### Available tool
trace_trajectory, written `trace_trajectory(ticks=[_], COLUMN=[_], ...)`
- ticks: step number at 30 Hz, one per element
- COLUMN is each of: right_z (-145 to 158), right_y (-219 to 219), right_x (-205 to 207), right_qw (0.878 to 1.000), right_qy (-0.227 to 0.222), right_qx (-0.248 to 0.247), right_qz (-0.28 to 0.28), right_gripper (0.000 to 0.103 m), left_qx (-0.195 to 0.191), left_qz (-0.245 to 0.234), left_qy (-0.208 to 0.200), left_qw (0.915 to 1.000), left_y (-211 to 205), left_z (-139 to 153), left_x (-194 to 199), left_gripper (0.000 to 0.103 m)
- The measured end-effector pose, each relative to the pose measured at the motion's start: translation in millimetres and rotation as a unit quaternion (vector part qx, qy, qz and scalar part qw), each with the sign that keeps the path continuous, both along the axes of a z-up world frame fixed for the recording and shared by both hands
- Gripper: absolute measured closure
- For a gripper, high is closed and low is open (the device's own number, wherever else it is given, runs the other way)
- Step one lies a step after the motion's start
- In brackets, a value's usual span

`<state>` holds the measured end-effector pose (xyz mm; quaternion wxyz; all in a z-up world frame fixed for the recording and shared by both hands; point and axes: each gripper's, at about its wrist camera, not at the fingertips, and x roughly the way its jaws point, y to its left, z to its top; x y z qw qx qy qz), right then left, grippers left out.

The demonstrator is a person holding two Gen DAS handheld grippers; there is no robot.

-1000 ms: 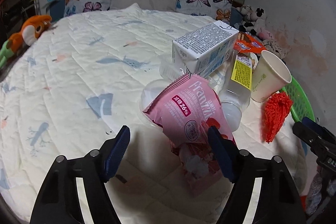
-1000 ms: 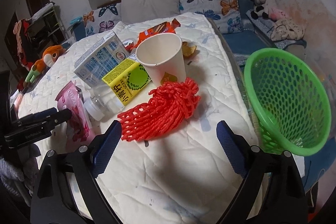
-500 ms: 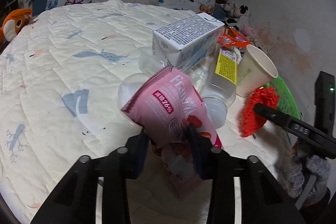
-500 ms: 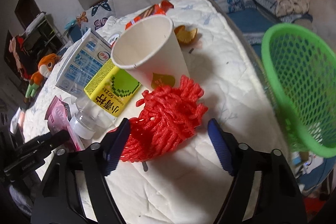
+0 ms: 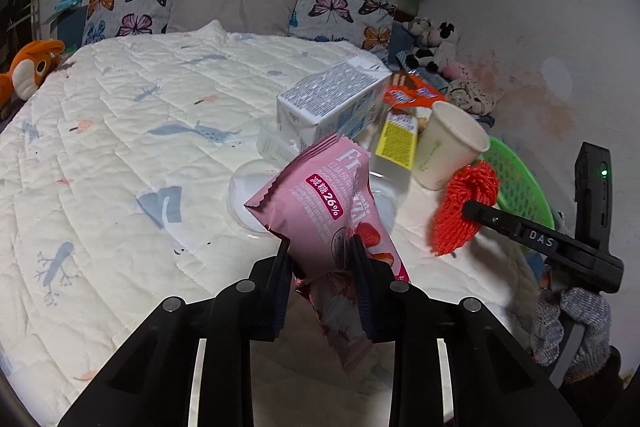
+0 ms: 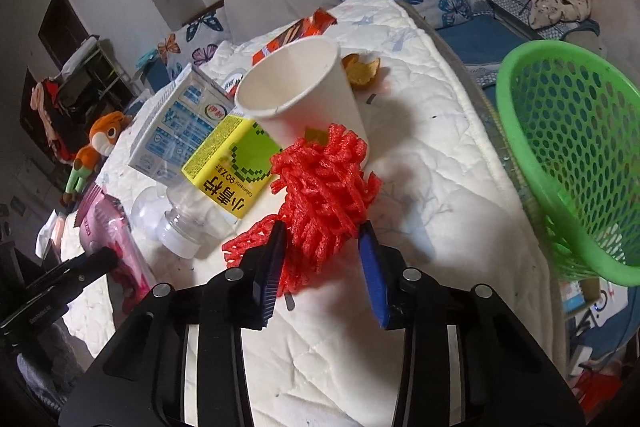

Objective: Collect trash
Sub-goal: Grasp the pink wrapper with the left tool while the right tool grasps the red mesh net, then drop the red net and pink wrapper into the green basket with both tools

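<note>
In the left wrist view, the left gripper (image 5: 320, 251) is now clamping the pink snack wrapper (image 5: 320, 203); its jaws have just been closing, and the wrapper is lifting off the bed quilt (image 5: 120, 147).

In the right wrist view, the right gripper (image 6: 322, 247) is closing on the red foam net (image 6: 324, 183), its pads seemingly not pressing yet. The green basket (image 6: 520, 147) is waiting beside the bed.

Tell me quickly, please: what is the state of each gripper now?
Left gripper: shut on the pink snack wrapper.
Right gripper: jaws have just been closing around the red foam net; firm grip cannot be told.
</note>
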<state>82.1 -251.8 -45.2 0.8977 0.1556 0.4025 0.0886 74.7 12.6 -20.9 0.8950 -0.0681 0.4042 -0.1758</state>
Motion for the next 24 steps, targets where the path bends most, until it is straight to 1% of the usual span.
trace_trajectory(ticks=[4, 9, 16, 22, 24], right_z=[8, 22, 31, 31, 29], right_y=[-8, -34, -82, -128, -142], right_x=[-10, -26, -36, -38, -36], right_qw=[1.000, 0.999, 0.994, 0.986, 0.983], right_qy=[-0.013, -0.034, -0.045, -0.044, -0.041], right_qx=[-0.002, -0.010, -0.043, -0.074, -0.082], right_qz=[-0.008, -0.033, -0.092, -0.143, -0.158], right_gripper=[0.068, 0.069, 0.069, 0.068, 0.066], left_qx=[-0.002, -0.006, -0.009, -0.002, -0.001], left_qz=[-0.013, -0.045, -0.096, -0.142, -0.154], left_qy=[-0.013, -0.026, -0.041, -0.065, -0.072], left_qw=[0.9998, 0.9986, 0.9945, 0.9878, 0.9855], left_y=[-4, -23, -77, -131, -148], left_z=[13, 29, 48, 67, 72], left_x=[-7, -7, 4, 18, 24], left_gripper=[0.076, 0.076, 0.076, 0.076, 0.076])
